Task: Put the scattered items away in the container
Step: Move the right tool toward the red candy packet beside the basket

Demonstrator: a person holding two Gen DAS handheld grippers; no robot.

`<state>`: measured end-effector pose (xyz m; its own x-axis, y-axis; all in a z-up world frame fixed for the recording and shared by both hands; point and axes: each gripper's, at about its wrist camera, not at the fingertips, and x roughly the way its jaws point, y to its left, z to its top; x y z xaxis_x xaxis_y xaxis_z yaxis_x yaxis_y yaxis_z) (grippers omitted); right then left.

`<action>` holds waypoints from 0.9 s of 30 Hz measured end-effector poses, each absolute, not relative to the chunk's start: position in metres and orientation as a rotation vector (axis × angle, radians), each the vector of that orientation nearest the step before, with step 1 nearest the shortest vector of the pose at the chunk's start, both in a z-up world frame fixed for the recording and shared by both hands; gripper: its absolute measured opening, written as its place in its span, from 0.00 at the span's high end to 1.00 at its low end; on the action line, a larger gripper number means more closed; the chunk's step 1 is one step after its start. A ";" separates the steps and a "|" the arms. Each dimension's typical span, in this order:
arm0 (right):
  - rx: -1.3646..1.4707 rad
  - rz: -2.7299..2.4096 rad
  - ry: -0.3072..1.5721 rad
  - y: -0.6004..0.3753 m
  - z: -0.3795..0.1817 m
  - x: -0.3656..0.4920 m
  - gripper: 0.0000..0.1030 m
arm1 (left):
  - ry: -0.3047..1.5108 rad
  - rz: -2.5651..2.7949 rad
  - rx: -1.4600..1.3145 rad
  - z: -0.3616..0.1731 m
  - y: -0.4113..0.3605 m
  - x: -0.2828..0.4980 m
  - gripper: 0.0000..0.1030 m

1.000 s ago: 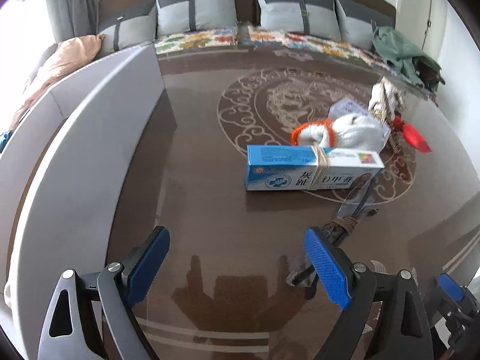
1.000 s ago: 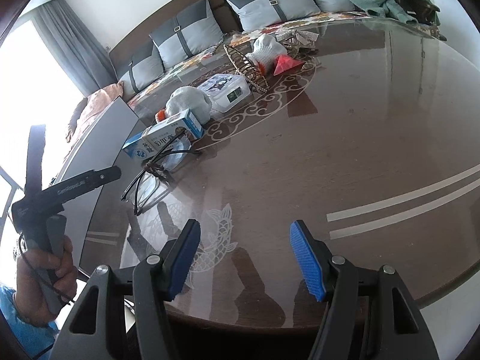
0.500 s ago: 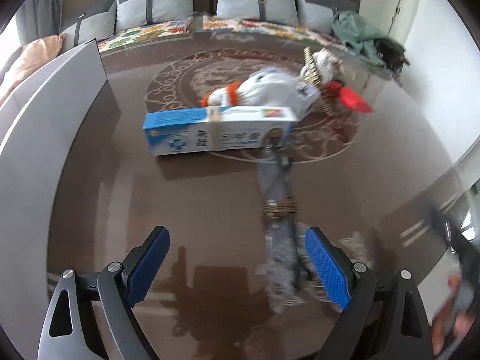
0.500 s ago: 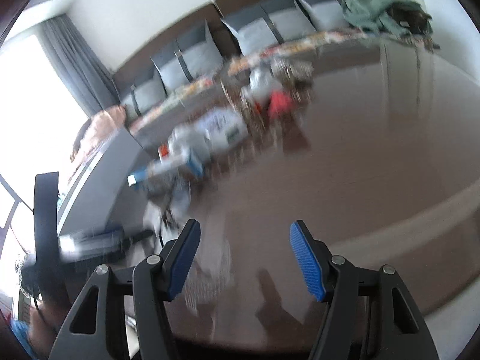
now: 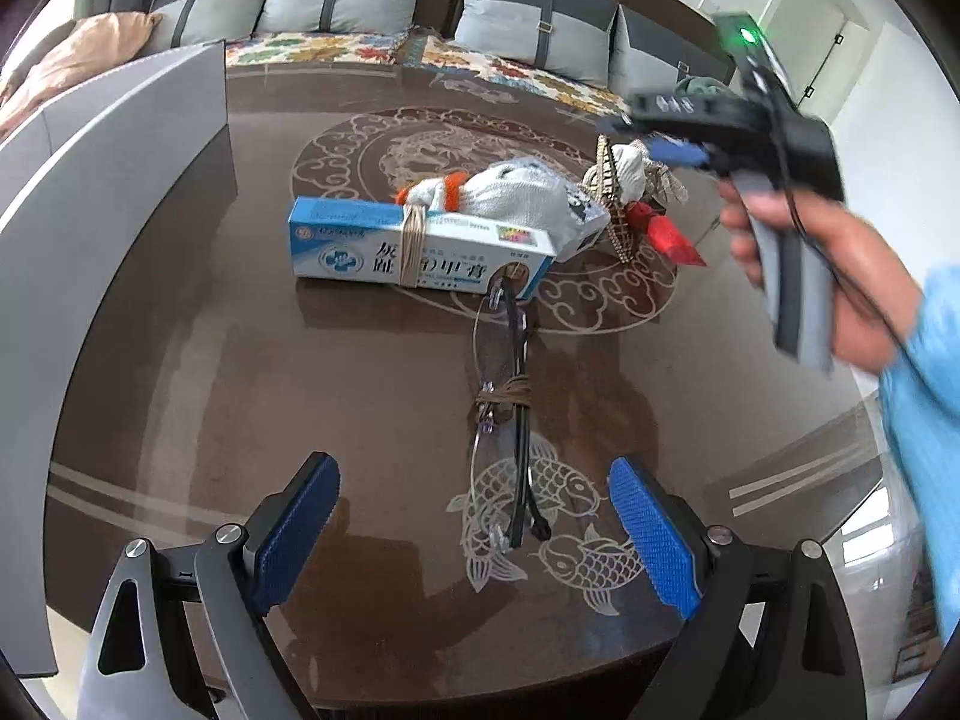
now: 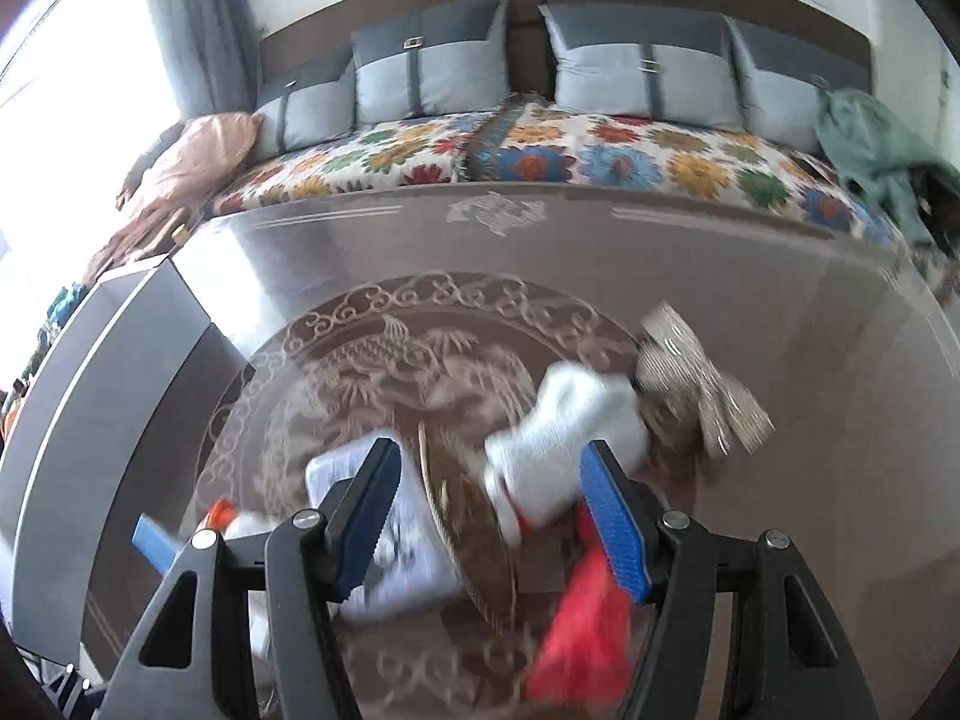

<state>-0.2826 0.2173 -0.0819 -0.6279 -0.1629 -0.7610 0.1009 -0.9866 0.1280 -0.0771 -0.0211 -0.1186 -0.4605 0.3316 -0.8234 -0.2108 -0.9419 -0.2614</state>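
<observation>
Two grippers are seen above a round, glossy brown table (image 5: pixel 252 372) etched with pale fish and scroll patterns. The left gripper (image 5: pixel 474 531) is held low over the near edge with its blue-padded jaws spread wide and nothing between them. Just ahead of it lies a pair of thin-framed folded spectacles (image 5: pixel 507 396), bound at the middle with tan cord, one end reaching the blue and white cardboard carton (image 5: pixel 414 249), which is tied round with the same cord. Behind the carton rests a white knitted glove with an orange cuff (image 5: pixel 510 195), and beside that a woven straw piece (image 5: pixel 612 204), another white glove (image 5: pixel 636 165) and a red scrap (image 5: pixel 669 234), all close together. A grey curved-walled container (image 5: pixel 108 228) stands at the table's left edge, well apart from the items. The right gripper (image 6: pixel 489 519), gripped by a hand (image 5: pixel 840 276) in a light blue sleeve, is seen with jaws apart and empty, hovering over the blurred glove (image 6: pixel 570 432) and red scrap (image 6: pixel 585 630). A sofa with grey cushions (image 6: pixel 432 72) lies beyond the table.
</observation>
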 end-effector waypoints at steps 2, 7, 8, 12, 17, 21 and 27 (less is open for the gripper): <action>1.285 -2.625 -0.194 0.217 -0.085 -0.299 0.38 | -0.181 2.431 -1.426 -0.121 -0.024 -0.077 0.11; 1.418 -2.377 -0.367 0.220 -0.104 -0.323 0.55 | -0.206 2.423 -1.436 -0.124 -0.026 -0.077 0.11; 1.423 -2.325 -0.406 0.222 -0.106 -0.321 0.66 | -0.211 2.421 -1.438 -0.124 -0.026 -0.077 0.11; 1.449 -2.102 -0.449 0.219 -0.114 -0.302 0.70 | -0.231 2.414 -1.447 -0.127 -0.028 -0.078 0.11; 1.528 -1.840 -0.316 0.197 -0.130 -0.252 0.69 | -0.256 2.406 -1.456 -0.129 -0.031 -0.078 0.11; 1.529 -1.830 -0.276 0.197 -0.134 -0.203 0.68 | -0.254 2.411 -1.449 -0.129 -0.031 -0.075 0.11; 1.516 -1.995 -0.710 0.233 -0.135 -0.181 0.53 | -0.250 2.422 -1.422 -0.129 -0.027 -0.068 0.11</action>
